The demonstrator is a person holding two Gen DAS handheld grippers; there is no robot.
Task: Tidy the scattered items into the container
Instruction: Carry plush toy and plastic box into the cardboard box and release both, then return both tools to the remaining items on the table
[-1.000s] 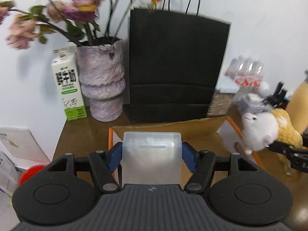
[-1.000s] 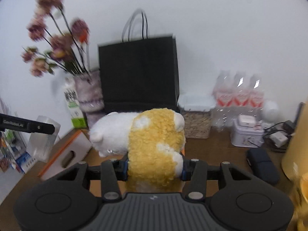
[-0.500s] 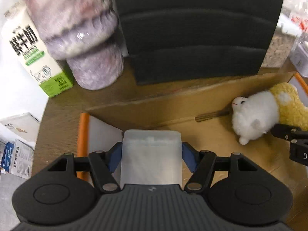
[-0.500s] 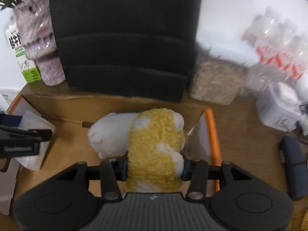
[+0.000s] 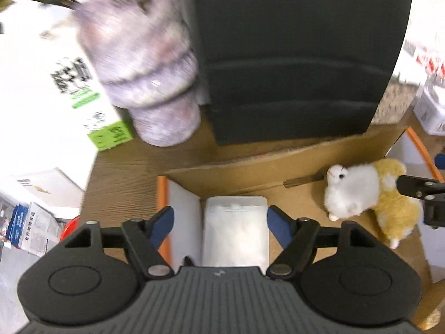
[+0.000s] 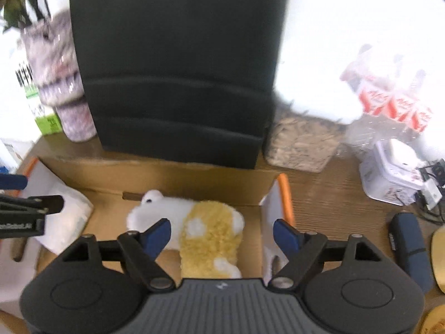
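Toy sheep, white and yellow, lies in the cardboard box on the worktop, right between the right gripper's opening fingers, its long body running away from them. Beside it the clear plastic box sits between the left gripper's opening fingers. Both grippers tip down into the box, touching nothing.

left gripper jaws opening; right gripper jaws opening
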